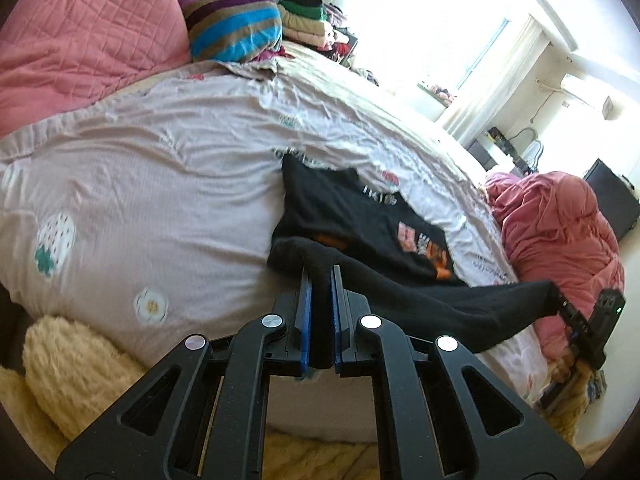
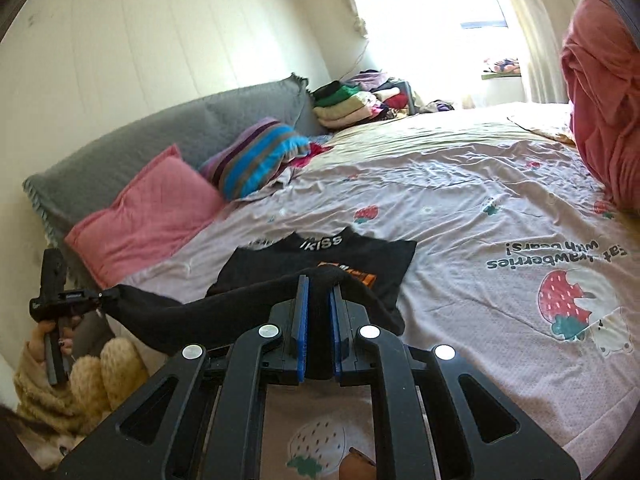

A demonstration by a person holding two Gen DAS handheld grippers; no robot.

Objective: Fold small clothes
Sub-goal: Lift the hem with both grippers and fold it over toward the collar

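A small black shirt [image 1: 352,216] with an orange print and white lettering lies on the pink strawberry-print bedsheet [image 1: 160,184]. Its near edge is lifted off the sheet and stretched as a band between both grippers. In the left wrist view my left gripper [image 1: 320,276] is shut on one end of that edge. My right gripper [image 1: 560,300] grips the other end at the right. From the right wrist, the right gripper [image 2: 320,284] is shut on the black shirt [image 2: 384,256]. The left gripper [image 2: 106,294] holds the far end at the left, a hand below it.
A pink pillow [image 2: 148,216] and a striped pillow [image 2: 256,156] lean against the grey headboard cover [image 2: 160,132]. Folded clothes [image 2: 348,104] are stacked at the far corner. A bunched pink quilt [image 1: 560,224] sits at the bed's edge. A fluffy cream sleeve [image 1: 76,364] is close by.
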